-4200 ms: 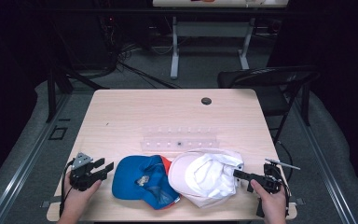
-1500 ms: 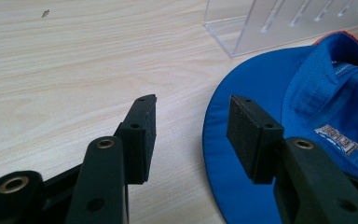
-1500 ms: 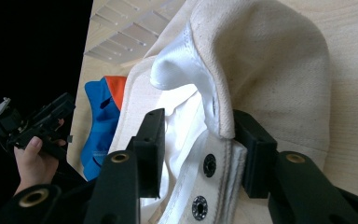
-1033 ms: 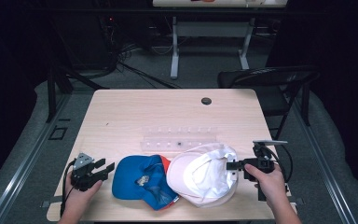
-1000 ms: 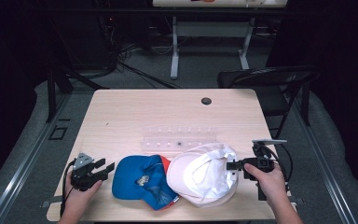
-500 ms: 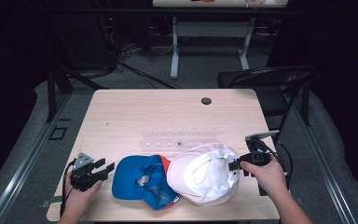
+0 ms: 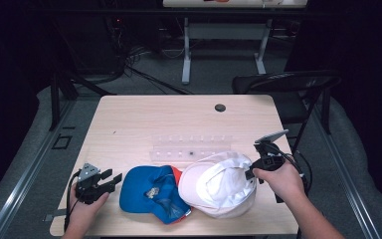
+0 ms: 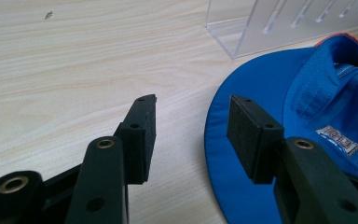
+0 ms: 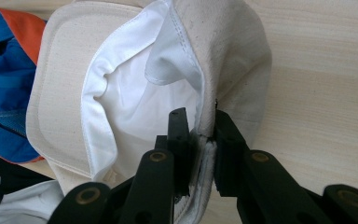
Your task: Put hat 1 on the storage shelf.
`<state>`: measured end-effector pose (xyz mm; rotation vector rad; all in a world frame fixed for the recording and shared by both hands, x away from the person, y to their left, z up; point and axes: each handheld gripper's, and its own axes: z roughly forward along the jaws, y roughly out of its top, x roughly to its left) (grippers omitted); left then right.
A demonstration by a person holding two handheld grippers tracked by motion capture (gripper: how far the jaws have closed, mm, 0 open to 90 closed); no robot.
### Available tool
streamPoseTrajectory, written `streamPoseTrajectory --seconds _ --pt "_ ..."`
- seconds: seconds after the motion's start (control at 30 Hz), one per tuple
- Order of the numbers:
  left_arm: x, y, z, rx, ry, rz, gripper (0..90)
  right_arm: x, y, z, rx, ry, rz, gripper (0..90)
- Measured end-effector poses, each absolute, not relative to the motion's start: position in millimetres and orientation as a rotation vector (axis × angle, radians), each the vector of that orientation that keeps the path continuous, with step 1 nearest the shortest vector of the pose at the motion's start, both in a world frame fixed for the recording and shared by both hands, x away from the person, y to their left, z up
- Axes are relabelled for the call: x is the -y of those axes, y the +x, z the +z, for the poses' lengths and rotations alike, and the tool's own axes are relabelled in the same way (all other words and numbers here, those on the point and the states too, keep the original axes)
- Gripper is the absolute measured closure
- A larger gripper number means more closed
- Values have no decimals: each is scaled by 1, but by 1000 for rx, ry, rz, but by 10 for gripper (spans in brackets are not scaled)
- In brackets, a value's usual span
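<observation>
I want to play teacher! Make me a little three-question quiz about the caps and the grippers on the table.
1. True or false: the right gripper is clamped on the rim of the cream-white fabric cap.
2. Which thing lies closest to the open left gripper? A) the round-brimmed blue fabric cap B) the clear plastic rack C) the small black round disc
3. Fill the gap: the blue cap lies on the pale wooden table with its ____ facing up.

Key: 1 true; 2 A; 3 inside
</observation>
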<state>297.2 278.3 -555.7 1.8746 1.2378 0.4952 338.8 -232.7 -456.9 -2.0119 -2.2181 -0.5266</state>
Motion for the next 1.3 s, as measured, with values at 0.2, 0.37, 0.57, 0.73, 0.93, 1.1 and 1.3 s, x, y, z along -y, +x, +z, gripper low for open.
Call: streamPoseTrajectory --seconds 0.2,0.37,0.57,0.73,0.93,1.1,1.3 --pt "-279 298 -556 -1241 1888 484 529 227 346 -449 2247 -2041 -422 802" --pt "-278 298 -557 -1239 1873 489 529 212 350 -433 2329 -2042 -308 801" --pt "-279 297 -556 -1240 1872 486 529 201 351 -412 2361 -2051 -268 805" --pt "-279 298 -556 -1239 1881 478 529 193 356 -386 2379 -2042 -278 808" --pt "-279 298 -556 -1238 1876 474 529 186 361 -369 2363 -2052 -261 809" --pt "-278 298 -556 -1231 1883 477 529 181 362 -345 2377 -2048 -270 812" --pt "-278 297 -556 -1229 1883 480 528 178 360 -324 2381 -2051 -313 812"
